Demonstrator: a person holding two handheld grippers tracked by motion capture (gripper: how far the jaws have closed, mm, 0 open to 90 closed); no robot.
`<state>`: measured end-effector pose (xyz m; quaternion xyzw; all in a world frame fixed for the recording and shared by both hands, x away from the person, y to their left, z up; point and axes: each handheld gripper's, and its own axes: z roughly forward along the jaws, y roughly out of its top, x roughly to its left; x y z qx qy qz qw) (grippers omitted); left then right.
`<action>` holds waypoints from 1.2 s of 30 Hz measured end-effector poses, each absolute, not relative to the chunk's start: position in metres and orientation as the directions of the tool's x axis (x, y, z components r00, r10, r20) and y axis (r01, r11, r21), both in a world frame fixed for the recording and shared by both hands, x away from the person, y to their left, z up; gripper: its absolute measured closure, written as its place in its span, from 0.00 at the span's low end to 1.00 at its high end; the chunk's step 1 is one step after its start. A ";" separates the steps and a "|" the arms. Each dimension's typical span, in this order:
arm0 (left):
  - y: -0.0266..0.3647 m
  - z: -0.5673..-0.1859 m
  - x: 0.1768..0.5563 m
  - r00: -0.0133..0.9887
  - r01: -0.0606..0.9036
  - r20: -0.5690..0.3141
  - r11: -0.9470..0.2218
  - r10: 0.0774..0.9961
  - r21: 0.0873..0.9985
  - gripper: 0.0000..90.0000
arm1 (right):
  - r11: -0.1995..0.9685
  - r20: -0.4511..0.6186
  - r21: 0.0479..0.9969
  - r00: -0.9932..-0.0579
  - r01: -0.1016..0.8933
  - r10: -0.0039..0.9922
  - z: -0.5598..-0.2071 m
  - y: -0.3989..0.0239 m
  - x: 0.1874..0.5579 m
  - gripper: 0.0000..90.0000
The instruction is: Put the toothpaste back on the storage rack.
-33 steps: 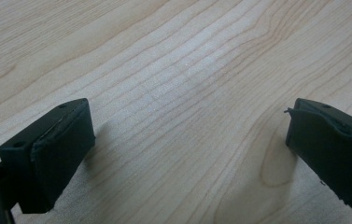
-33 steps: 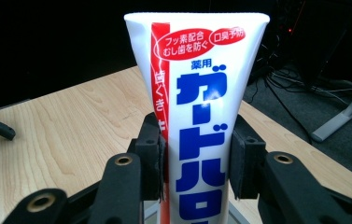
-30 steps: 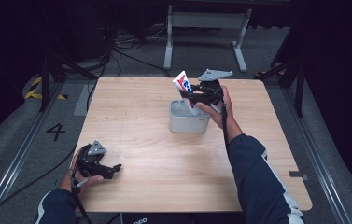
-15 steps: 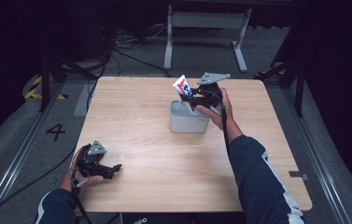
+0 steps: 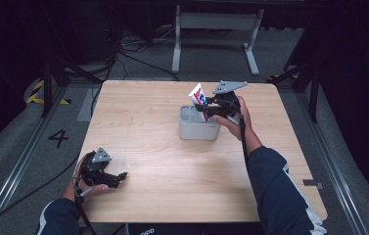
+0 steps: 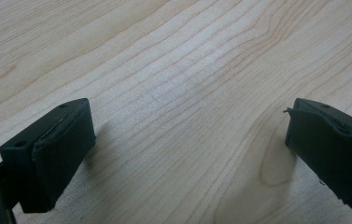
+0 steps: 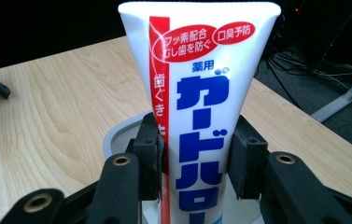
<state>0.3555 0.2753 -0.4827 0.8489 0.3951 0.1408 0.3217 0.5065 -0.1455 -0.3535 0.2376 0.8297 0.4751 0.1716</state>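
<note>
So going left to right: the left gripper [image 5: 118, 177] sits near the front left corner of the table [image 5: 143, 127], resting in the person's left hand [image 5: 81, 183]. In its own view the jaws are spread wide apart with nothing between them, just bare wood grain underneath.

Moving right, a bit past the middle of the table there's one grey tub [image 5: 197, 128], a squarish container with rounded corners. One toothpaste tube [image 5: 199, 98] stands in it, white with a red stripe down the side and big blue lettering. Its long axis runs close to upright, leaning slightly left in the high view, with the flat crimped end on top and the bottom end down inside the tub, hidden by the rim.

Then the right gripper [image 5: 204, 108], held in the right hand [image 5: 236, 122], comes at the tube from the right side. In the right gripper view the jaws sit one on each side of the tube around its middle, pads pressed against it, so it's gripping the tube.

Count: two grippers, one tube, one tub, one table.
</note>
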 end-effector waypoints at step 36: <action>0.275 -0.483 0.355 0.647 0.579 -0.014 -0.479 0.763 0.660 0.03 | 0.511 -0.085 0.824 -0.836 0.247 0.542 -0.376 -0.167 0.491 0.65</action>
